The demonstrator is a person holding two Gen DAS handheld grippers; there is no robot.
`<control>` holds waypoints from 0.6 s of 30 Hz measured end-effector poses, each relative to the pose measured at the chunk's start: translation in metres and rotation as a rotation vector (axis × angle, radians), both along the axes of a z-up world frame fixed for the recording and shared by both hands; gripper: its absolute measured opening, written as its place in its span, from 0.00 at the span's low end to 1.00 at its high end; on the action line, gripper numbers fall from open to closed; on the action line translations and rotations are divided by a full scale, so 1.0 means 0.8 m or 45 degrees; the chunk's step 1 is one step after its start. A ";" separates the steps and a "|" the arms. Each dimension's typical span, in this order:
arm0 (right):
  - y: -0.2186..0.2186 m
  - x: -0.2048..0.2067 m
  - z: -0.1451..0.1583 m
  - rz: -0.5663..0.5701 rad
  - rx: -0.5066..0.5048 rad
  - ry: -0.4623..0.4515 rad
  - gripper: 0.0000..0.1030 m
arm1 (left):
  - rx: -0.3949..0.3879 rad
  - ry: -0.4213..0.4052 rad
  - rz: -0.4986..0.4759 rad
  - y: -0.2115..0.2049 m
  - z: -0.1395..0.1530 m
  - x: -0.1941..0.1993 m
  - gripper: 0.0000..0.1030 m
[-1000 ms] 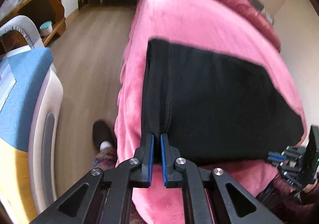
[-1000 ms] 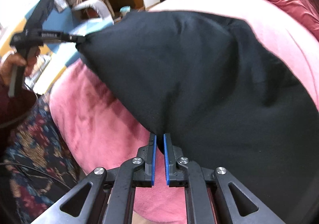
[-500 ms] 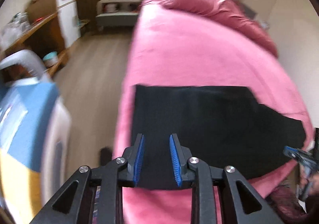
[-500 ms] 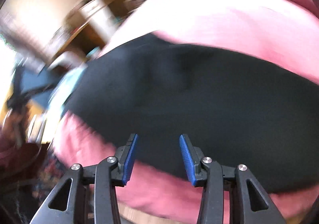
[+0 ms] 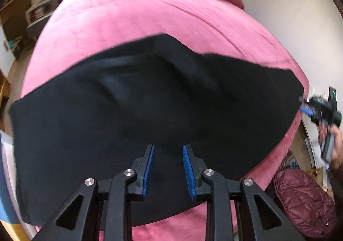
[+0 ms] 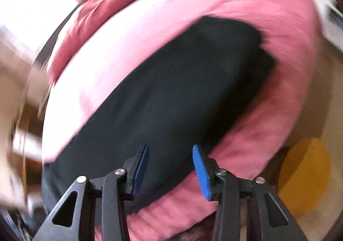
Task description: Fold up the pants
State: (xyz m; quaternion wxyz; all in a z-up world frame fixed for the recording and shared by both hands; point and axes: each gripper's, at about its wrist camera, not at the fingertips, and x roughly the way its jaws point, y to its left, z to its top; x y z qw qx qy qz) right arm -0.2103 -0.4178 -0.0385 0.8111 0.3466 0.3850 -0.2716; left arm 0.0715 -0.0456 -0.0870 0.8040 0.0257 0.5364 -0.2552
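- Pants (image 5: 150, 112), black, lie spread across the near part of the pink bed cover (image 5: 139, 22); one side reaches almost to the edge of the bed. I think they are laid here because the soft flat cover gives room for a fold.
- My left gripper (image 5: 167, 168) hovers above the near border of the cloth. Its blue pads (image 5: 148, 169) stand apart and nothing is between them, so it holds nothing.
- My right gripper (image 6: 170, 171) is also spread wide and empty, over the near end of the pants (image 6: 171, 95). In the left view I see this same tool (image 5: 317, 109) at the far right corner of the cloth, just beside it; I cannot tell if it touches.
- The right view is much blurred, so details there are not sure. The far end of the cloth looks thicker, as if doubled, but I cannot confirm this.
- A soft ridge (image 5: 171, 69) rises in the middle of the cloth, so it does not lie fully flat.
- My judgement: one fold seems already made, and with both tools empty the next grasp is not yet started. The corners at the near border seem good places to pinch for the next fold.
- Risk: the cloth is thin and dark, and the pads may catch only one layer or also the cover below.
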 end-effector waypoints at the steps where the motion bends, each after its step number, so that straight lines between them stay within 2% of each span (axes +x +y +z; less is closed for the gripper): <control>1: -0.017 -0.004 -0.001 -0.056 0.010 -0.017 0.44 | 0.006 0.005 -0.010 -0.005 -0.002 0.001 0.26; 4: -0.058 -0.009 -0.010 -0.193 0.083 -0.084 0.44 | 0.003 0.019 -0.033 -0.011 -0.010 0.005 0.26; 7: -0.070 -0.004 -0.018 -0.235 0.101 -0.089 0.41 | 0.000 0.014 -0.029 -0.013 -0.011 0.005 0.27; 10: -0.067 0.003 -0.027 -0.230 0.074 -0.049 0.24 | 0.030 0.007 -0.023 -0.009 -0.014 -0.001 0.28; 12: -0.065 0.002 -0.017 -0.227 0.038 -0.047 0.13 | 0.036 0.008 -0.016 -0.012 -0.019 -0.002 0.29; 15: -0.056 0.000 0.001 -0.188 -0.034 -0.054 0.08 | 0.033 0.005 -0.017 -0.019 -0.023 -0.005 0.29; 18: -0.060 -0.020 0.007 -0.218 -0.024 -0.066 0.07 | 0.015 0.011 -0.006 -0.017 -0.023 -0.008 0.29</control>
